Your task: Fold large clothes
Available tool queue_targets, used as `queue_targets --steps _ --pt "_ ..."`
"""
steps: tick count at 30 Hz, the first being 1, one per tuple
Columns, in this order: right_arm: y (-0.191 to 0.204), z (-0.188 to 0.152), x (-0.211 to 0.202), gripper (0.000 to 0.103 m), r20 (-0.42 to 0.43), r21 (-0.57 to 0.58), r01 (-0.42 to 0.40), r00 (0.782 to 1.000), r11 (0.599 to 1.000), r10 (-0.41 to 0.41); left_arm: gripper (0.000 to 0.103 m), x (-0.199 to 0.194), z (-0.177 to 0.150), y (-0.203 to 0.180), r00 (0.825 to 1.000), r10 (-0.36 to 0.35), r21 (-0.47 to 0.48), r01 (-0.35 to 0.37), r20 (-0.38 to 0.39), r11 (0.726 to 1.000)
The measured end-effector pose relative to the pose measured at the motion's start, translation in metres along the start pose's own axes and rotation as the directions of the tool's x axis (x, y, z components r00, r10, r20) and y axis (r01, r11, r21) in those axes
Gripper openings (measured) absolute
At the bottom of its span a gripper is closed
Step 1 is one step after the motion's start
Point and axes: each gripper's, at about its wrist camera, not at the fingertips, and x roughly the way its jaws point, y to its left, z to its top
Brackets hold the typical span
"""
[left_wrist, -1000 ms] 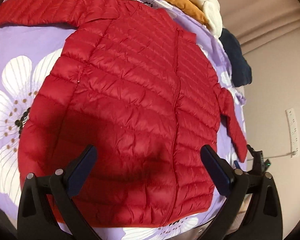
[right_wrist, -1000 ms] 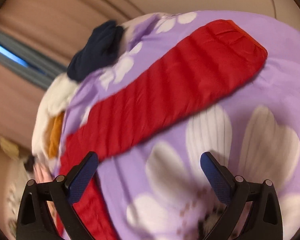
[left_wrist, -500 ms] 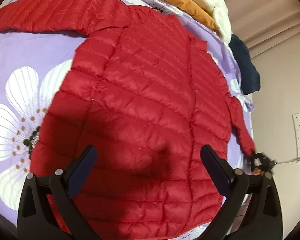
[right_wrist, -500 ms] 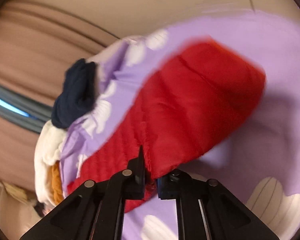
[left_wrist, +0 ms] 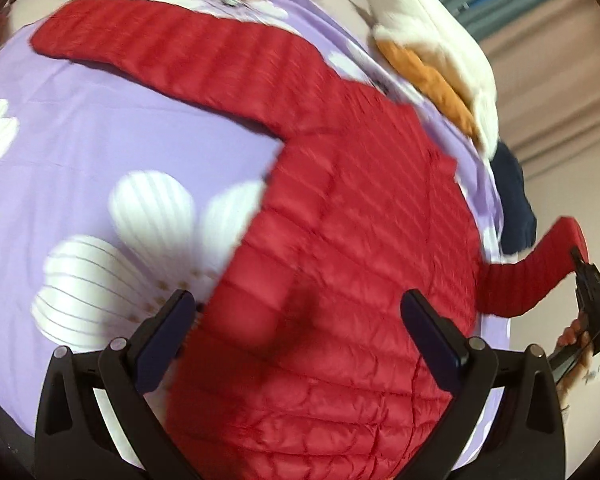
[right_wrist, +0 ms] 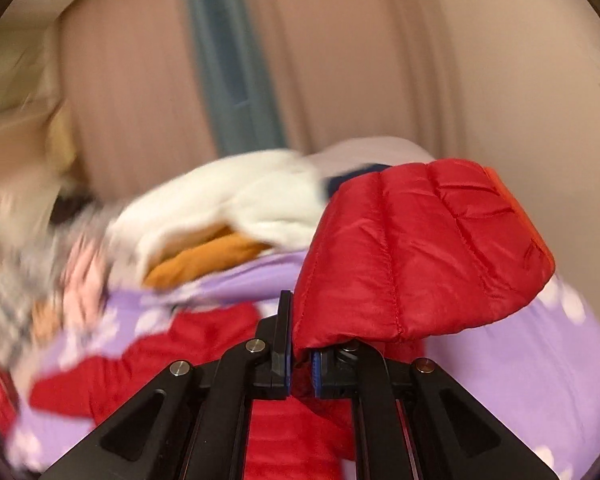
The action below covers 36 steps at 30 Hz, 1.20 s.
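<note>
my right gripper [right_wrist: 300, 364] pinches the red quilted puffer jacket's sleeve [right_wrist: 416, 256] (lifted off the purple floral bedsheet [left_wrist: 100, 152]); left gripper [left_wrist: 296, 336] hangs spread, empty.

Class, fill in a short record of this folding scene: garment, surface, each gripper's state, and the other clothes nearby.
garment: red puffer jacket, front up, one sleeve spread out to the side
surface: purple bedsheet with white flowers
left gripper: open, over the jacket's lower part, holding nothing
right gripper: shut on the other sleeve's cuff, lifted off the sheet
nearby clothes: white fleece garment on an orange garment, dark navy garment, at the bed's far edge
</note>
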Motion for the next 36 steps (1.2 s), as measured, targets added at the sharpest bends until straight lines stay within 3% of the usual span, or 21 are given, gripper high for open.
queue_targets --steps 1,4,9,16,18,19,20,21,22,25,27,28,29,30,31,32,34,36 --pt "0.036 -0.006 0.01 0.009 -0.017 -0.086 -0.015 1.0 0.996 0.013 0.103 -0.005 0.005 0.007 1.0 0.002 -0.019 -0.002 0.012 1.0" --pt "0.088 -0.021 0.052 0.009 -0.08 -0.223 -0.066 0.996 0.973 0.049 0.103 -0.015 0.021 0.028 0.998 -0.008 -0.063 0.011 0.055 0.998" --pt "0.174 -0.083 0.111 0.009 -0.225 -0.426 -0.147 0.973 0.893 0.053 0.103 -0.018 0.038 0.063 0.997 0.002 -0.158 0.01 0.073 0.987" --pt "0.206 -0.145 0.135 0.01 -0.355 -0.566 -0.212 0.935 0.797 -0.004 0.103 -0.015 0.049 0.082 0.996 -0.003 -0.187 0.02 0.09 0.982" --pt "0.199 -0.147 0.125 0.018 -0.379 -0.581 -0.238 0.925 0.778 -0.001 0.103 -0.012 0.059 0.088 0.993 -0.041 -0.214 0.064 0.109 0.975" --pt "0.197 -0.145 0.12 0.034 -0.393 -0.579 -0.254 0.92 0.775 0.008 0.103 -0.012 0.063 0.09 0.991 -0.065 -0.226 0.09 0.118 0.97" --pt "0.197 -0.141 0.116 0.058 -0.425 -0.561 -0.289 0.904 0.776 0.029 0.103 -0.011 0.068 0.094 0.988 -0.092 -0.242 0.12 0.127 0.963" --pt "0.192 -0.134 0.108 0.068 -0.458 -0.526 -0.332 0.886 0.783 0.068 0.103 -0.011 0.07 0.096 0.987 -0.096 -0.251 0.127 0.131 0.96" --pt "0.197 -0.133 0.106 0.069 -0.463 -0.496 -0.367 0.878 0.787 0.118 0.103 -0.008 0.075 0.1 0.982 -0.123 -0.271 0.158 0.14 0.95" --pt "0.195 -0.116 0.087 0.069 -0.479 -0.402 -0.482 0.836 0.779 0.27 0.103 -0.005 0.086 0.112 0.969 -0.186 -0.321 0.23 0.162 0.919" --pt "0.195 -0.103 0.086 0.069 -0.47 -0.282 -0.564 0.786 0.776 0.4 0.103 -0.005 0.094 0.121 0.952 -0.239 -0.35 0.294 0.192 0.889" --pt "0.196 -0.101 0.09 0.069 -0.463 -0.241 -0.577 0.775 0.78 0.43 0.103 -0.006 0.097 0.125 0.945 -0.254 -0.364 0.316 0.208 0.876" --pt "0.199 -0.101 0.097 0.065 -0.452 -0.201 -0.573 0.774 0.794 0.444 0.103 -0.006 0.102 0.13 0.933 -0.28 -0.376 0.349 0.226 0.858" --pt "0.202 -0.103 0.108 0.059 -0.441 -0.185 -0.542 0.791 0.819 0.424 0.103 -0.006 0.105 0.136 0.929 -0.284 -0.394 0.36 0.239 0.846" --pt "0.207 -0.106 0.122 0.042 -0.437 -0.174 -0.496 0.813 0.851 0.384 0.103 -0.006 0.107 0.138 0.927 -0.284 -0.402 0.364 0.245 0.84" --pt "0.212 -0.112 0.138 0.033 -0.454 -0.153 -0.464 0.817 0.872 0.355 0.103 -0.006 0.111 0.145 0.92 -0.293 -0.414 0.38 0.259 0.827" --pt "0.219 -0.128 0.163 0.033 -0.488 -0.115 -0.421 0.813 0.9 0.318 0.103 -0.004 0.115 0.154 0.916 -0.298 -0.434 0.392 0.27 0.811" --pt "0.235 -0.153 0.181 0.033 -0.544 -0.159 -0.412 0.795 0.897 0.269 0.103 -0.003 0.121 0.169 0.908 -0.298 -0.46 0.407 0.294 0.789"
